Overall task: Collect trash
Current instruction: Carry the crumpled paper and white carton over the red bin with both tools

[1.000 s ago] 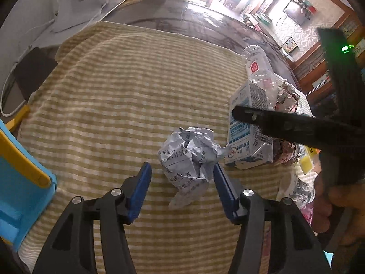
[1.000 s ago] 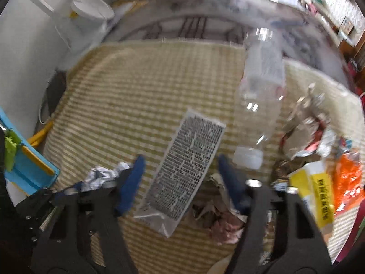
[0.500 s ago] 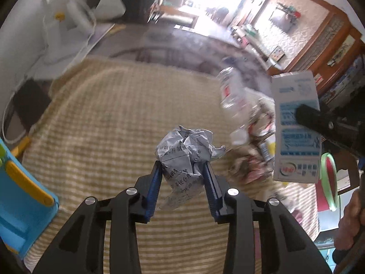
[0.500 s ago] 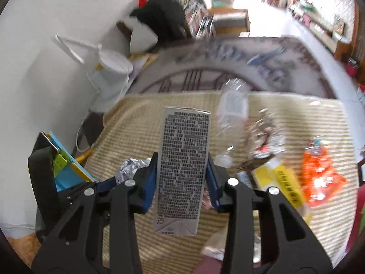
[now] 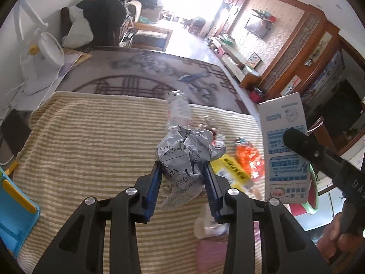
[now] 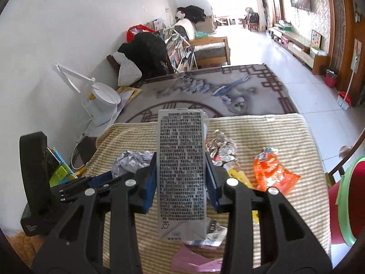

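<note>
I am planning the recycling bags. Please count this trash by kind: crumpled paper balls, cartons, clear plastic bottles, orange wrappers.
Crumpled paper balls: 1
Cartons: 1
Clear plastic bottles: 1
Orange wrappers: 1
Total: 4

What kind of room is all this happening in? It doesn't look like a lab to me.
Most likely the living room of a home. A wall-mounted television hangs above a long low cabinet, a patterned rug covers the tiled floor, and a wooden sofa stands by the wall.

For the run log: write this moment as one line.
left claw: shut on crumpled paper | right claw: shut on milk carton | both lifted off striped cloth
</note>
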`<state>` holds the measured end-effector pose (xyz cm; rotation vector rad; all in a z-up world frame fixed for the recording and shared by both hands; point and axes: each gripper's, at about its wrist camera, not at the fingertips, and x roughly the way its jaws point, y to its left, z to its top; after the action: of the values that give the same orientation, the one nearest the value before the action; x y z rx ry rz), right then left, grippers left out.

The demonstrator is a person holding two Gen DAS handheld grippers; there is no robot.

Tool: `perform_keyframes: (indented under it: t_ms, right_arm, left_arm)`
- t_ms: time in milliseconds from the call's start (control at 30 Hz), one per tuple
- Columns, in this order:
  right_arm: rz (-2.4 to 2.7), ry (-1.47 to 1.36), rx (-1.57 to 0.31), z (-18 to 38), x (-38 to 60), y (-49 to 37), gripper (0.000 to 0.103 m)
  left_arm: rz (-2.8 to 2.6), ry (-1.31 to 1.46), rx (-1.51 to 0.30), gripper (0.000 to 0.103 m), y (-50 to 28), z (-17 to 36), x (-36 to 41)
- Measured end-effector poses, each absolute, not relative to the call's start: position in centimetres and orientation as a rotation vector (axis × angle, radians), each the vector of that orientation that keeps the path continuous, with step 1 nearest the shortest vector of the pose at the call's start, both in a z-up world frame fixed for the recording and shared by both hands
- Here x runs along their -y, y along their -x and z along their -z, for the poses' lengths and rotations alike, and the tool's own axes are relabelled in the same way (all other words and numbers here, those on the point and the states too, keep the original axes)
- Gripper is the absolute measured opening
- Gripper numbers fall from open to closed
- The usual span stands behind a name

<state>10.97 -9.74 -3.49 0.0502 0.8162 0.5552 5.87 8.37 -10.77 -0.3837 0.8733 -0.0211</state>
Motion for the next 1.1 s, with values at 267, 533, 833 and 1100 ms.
perform_keyframes:
  t_ms: [267,533,833,1100]
  right_arm:
    - [-0.524,-0.079,-0.782,2.9,13.8,-10.6,0.037]
    - [-0.503,-0.098,-0.773,2.9,18.2,-10.7,0.037]
    - [-0.526,-0.097,-0.770,2.7,22.3,-11.3,0.037]
    - [-0.554,-0.092,-0.763,2.4,25.7,-11.9,0.037]
  left_arm:
    - [0.017,0.327,-0.840,0.034,-5.5,8.8,-5.2]
    - [0.009,0.293,-0.829,0.034,-5.5,8.0,-1.7]
    - [-0.011,0.276,-0.826,0.034,-5.4,7.3,3.0]
    - [-0.033,0.275,-0.816,0.034,-5.4,6.7,6.7]
